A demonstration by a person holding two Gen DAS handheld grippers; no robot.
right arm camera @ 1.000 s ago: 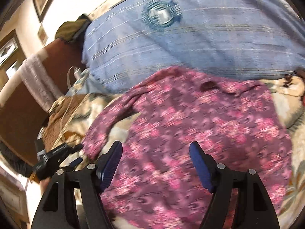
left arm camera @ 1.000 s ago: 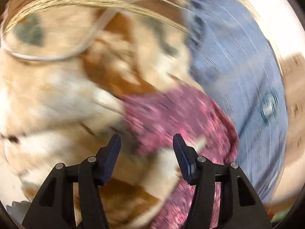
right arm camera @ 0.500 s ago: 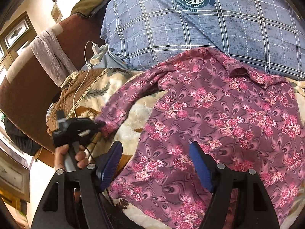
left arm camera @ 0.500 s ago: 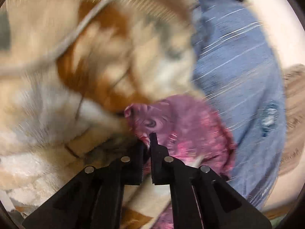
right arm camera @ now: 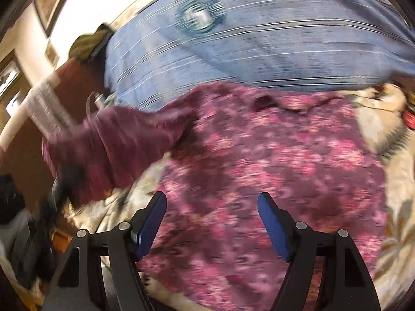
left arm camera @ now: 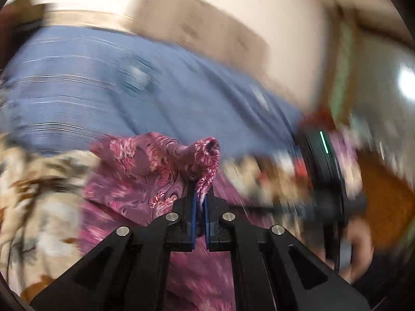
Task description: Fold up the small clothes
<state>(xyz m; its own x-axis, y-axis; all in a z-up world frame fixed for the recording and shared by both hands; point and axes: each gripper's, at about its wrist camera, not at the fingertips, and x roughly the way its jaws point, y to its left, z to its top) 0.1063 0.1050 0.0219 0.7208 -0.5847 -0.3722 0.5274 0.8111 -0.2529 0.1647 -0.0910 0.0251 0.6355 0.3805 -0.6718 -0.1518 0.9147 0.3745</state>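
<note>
Sleeve [left arm camera: 205,155] now lifted off the bedspread [left arm camera: 39,181], left gripper [left arm camera: 199,207] fingers pinched on its cuff, right gripper [right arm camera: 211,223] fingers wide above the floral shirt [right arm camera: 272,160], blue pillow [right arm camera: 259,41] behind.

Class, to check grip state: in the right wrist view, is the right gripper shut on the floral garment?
No: the right gripper hangs open above the floral garment.

I was working in a home, in what looked like a bedroom. A blue plaid pillow [right arm camera: 259,44] lay at the head of a bed covered by a cream floral blanket [right arm camera: 389,207], against a brown headboard [right arm camera: 77,83]. Framed pictures [right arm camera: 49,7] hung on the pale wall, and a charger cable [right arm camera: 90,103] lay beside the pillow.
</note>
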